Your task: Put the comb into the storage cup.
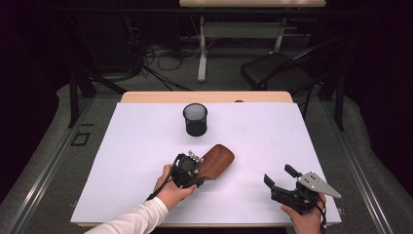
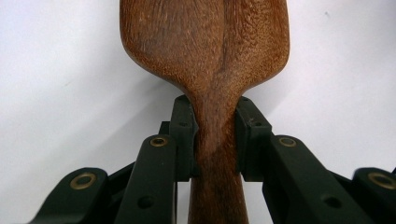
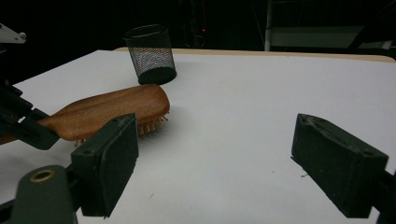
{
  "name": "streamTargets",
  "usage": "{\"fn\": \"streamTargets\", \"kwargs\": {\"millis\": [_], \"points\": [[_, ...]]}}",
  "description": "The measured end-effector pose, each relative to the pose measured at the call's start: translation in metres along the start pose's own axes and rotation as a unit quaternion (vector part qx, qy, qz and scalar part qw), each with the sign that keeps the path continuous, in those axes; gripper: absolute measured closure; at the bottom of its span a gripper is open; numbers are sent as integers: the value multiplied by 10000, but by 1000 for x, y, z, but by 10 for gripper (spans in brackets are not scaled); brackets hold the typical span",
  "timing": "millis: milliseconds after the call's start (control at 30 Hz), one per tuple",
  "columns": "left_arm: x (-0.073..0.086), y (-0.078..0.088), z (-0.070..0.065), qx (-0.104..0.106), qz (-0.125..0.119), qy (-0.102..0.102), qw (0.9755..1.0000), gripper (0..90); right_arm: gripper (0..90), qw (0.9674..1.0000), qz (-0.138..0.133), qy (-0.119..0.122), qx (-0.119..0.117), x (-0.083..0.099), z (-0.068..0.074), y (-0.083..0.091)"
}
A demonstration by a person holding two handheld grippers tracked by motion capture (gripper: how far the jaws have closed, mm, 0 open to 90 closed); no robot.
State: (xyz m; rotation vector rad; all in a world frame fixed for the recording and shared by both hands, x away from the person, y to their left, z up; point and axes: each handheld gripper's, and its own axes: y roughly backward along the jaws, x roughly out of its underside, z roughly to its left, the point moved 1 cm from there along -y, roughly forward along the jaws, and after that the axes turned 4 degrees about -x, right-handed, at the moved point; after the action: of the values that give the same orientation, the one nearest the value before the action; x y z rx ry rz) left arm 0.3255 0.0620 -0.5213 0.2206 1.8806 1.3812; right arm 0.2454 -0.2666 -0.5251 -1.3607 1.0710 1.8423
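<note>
Clamping the neck of the wooden brush (image 1: 217,161), left gripper (image 1: 195,168) sits mid-tabletop (image 1: 272,131), pads either side of the handle. Brush lies bristles down on the white surface, mesh cup (image 1: 195,119) beyond it. Right gripper (image 1: 281,176) near the front edge, jaws spread wide, holding nothing.

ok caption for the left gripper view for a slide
Left gripper clamps the narrow neck of a brown wooden hairbrush above the white table sheet.
</note>
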Motion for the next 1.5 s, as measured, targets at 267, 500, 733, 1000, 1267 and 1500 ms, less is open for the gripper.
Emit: {"fn": "streamTargets", "kwargs": {"millis": [267, 500, 733, 1000, 1267, 1500], "points": [[-2, 6, 5, 121, -194, 118, 9997, 722, 144, 10000, 20, 3, -3, 0, 0, 0], [-8, 16, 7, 195, -402, 159, 9989, 722, 144, 10000, 9, 6, 0, 0, 0, 0], [-16, 28, 9, 284, -681, 236, 9970, 722, 144, 10000, 20, 4, -13, 0, 1, -1], [-26, 43, 17, 277, -1054, 342, 9934, 721, 145, 10000, 43, 18, -16, 0, 0, -1], [-33, 51, 25, 305, -1358, 498, 9890, 721, 145, 10000, 39, 14, -24, 1, 1, -1], [-38, 58, 29, 245, -1656, 545, 9844, 720, 145, 10000, 50, 5, -24, 1, 1, -1]]}}
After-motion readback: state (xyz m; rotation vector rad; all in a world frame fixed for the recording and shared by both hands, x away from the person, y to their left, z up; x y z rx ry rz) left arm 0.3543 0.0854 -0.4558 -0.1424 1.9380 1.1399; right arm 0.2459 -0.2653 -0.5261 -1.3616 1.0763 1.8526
